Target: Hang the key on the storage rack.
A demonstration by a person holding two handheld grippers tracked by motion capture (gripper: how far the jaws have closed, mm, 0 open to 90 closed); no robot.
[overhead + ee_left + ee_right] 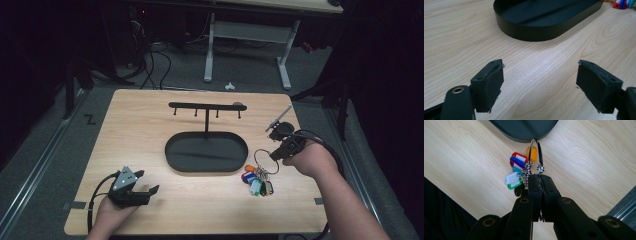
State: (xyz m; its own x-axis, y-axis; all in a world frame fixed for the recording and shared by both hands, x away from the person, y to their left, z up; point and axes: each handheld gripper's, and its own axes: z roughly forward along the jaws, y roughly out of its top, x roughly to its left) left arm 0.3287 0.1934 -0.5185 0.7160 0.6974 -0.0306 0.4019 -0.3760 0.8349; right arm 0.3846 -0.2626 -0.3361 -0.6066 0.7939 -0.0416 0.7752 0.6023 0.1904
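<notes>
A metal key ring (261, 161) (535, 155) carries several coloured key tags (256, 181) (515, 171) that lie on the wooden table right of the black oval tray (172, 159) (529, 33). My right gripper (276, 156) (540, 177) is shut on the ring's near side, holding the ring upright. A black T-shaped hook stand (206, 106) rises from the tray's back edge. My left gripper (148, 182) (540, 75) rests near the table's front left, open, with bare wood between its pads.
The wooden table (135, 125) has open surface left of the tray and along the front. Beyond the table's far edge a white desk frame (247, 45) and cables stand on the grey floor. A metal rail (626, 207) runs along the table's right side.
</notes>
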